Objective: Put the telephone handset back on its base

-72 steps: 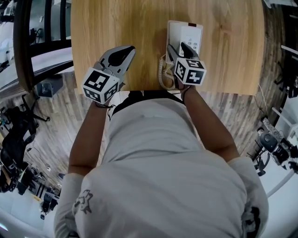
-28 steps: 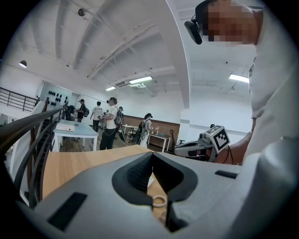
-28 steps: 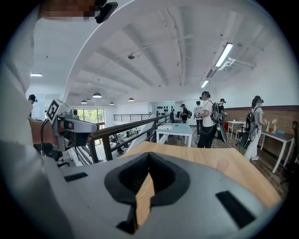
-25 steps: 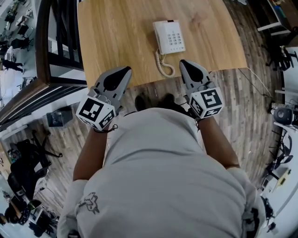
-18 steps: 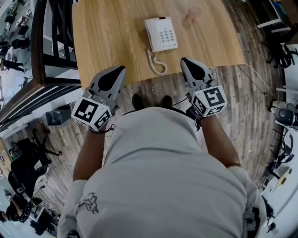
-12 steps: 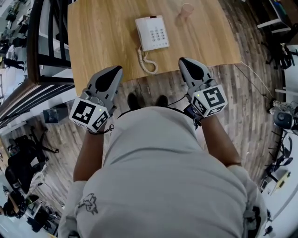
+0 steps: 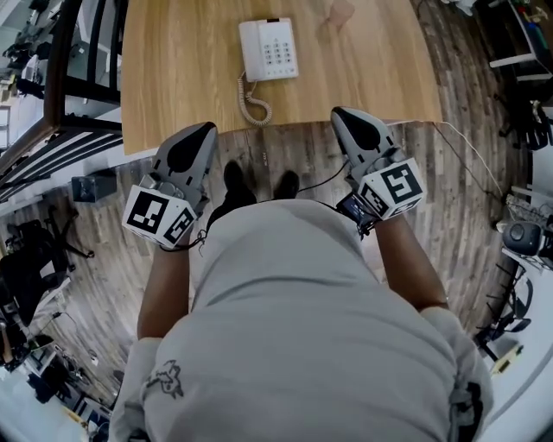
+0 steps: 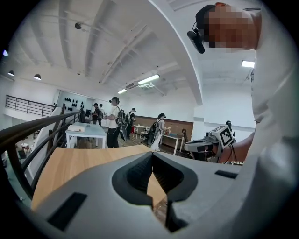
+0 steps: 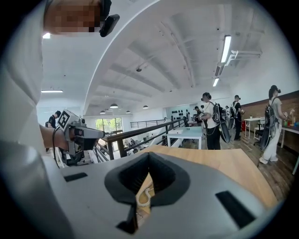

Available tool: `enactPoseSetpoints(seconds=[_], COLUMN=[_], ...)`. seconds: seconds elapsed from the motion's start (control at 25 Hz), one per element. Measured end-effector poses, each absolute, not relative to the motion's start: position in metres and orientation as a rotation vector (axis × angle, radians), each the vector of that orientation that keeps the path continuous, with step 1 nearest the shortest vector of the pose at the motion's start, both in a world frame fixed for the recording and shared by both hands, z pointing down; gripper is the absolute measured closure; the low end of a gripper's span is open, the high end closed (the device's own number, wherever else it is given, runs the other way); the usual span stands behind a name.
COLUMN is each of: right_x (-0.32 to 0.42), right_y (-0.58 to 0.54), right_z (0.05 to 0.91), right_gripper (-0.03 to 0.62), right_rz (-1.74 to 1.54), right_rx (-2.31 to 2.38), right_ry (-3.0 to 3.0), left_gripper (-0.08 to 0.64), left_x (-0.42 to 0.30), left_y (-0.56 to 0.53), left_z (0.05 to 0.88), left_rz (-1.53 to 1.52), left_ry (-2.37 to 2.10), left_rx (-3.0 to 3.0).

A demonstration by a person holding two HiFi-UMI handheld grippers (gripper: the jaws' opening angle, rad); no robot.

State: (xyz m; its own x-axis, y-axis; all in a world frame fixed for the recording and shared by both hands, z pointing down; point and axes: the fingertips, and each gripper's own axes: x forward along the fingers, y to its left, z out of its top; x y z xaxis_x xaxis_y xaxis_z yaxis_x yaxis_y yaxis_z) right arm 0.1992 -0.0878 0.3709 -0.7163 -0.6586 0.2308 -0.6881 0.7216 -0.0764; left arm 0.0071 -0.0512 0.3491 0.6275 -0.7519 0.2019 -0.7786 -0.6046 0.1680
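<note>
In the head view the white telephone sits on the wooden table, its handset lying in the cradle on the base's left side. The coiled cord loops toward the near table edge. Both grippers are held off the table, over the floor. My left gripper is shut and empty. My right gripper is shut and empty too. In the right gripper view a bit of the cord shows through the gap below the jaws of the right gripper. The left gripper view shows the left gripper closed, with the tabletop beyond.
A pinkish cup stands at the far right of the table. A dark railing runs along the table's left side. Wooden floor lies between me and the table. Other people stand at tables in the background.
My right gripper, at the phone earlier, has drawn back. The person has stepped away from the table; the phone now sits farther off and both grippers hang short of the table edge.
</note>
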Motion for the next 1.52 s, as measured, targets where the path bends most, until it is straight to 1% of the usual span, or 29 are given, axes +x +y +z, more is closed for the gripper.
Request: enactPoseSetpoints(seconds=[0.28,0.56,1.24,1.52], right_x=[0.205,0.196,0.121,0.102], right_y=[-0.067,-0.044,0.065,0.125], right_z=[0.373,0.365,0.341,0.333], right_gripper=[0.588,0.588,0.588,0.588], right_rz=[0.228,0.208,0.147,0.158], right_rx=[0.977,0.968,1.050,1.123], right_ry=[-2.780,-2.800,-2.797,-2.787], left_gripper=[0.554,0.554,0.554,0.554], left_x=[0.030,0.028,-0.045,-0.053], left_y=[-0.031,-0.009,0.104,0.149], left_z=[0.349,0.347,0.338,0.339], left_rz=[0.166,0.162,0.134,0.141], left_ry=[-1.285,-1.271,-1.201,-1.100], left_rx=[2.591,2.608,2.662,2.709])
